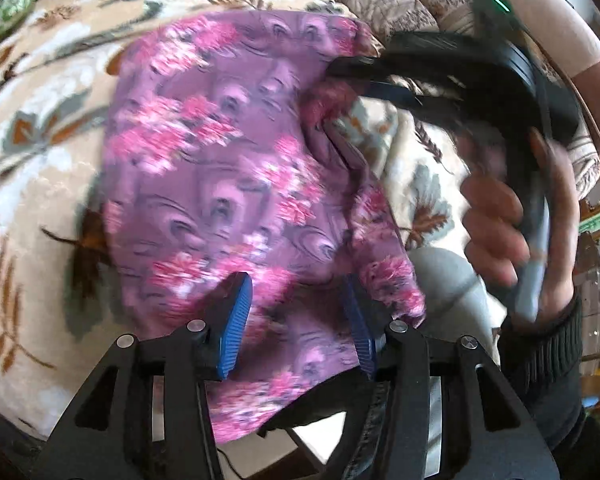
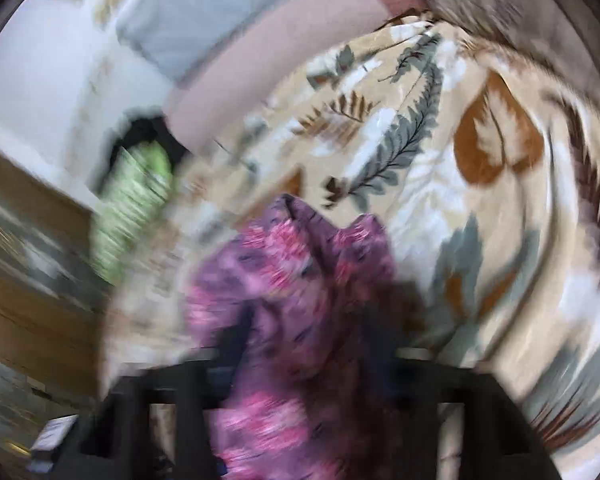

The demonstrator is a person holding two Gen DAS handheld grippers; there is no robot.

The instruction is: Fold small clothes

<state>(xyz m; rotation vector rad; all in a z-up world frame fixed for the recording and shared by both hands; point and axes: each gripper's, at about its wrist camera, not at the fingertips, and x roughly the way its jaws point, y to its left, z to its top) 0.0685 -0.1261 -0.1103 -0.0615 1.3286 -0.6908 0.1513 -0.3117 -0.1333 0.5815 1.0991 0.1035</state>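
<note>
Holding one purple floral garment (image 1: 228,168) between both tongs, prob to lift an edge over for a fold. Left tongs (image 1: 296,320) sit w/ blue ribbed pads apart, near hem running between them; can't tell if they actually pinch it. Right tongs (image 1: 340,92) reach in from the far side, fingers narrowed onto a bunched corner, so looks like they've clamped the cloth. In the right wrist view the fabric drapes between the fingers (image 2: 236,332), too blurred to judge the gap. Garment lies mostly flat on a bed blanket (image 1: 40,128), cream plush w/ grey and rust leaf print. Cloth looks thin, soft, limp, creasing where gathered. Green item (image 2: 136,200) sits beyond the blanket edge
</note>
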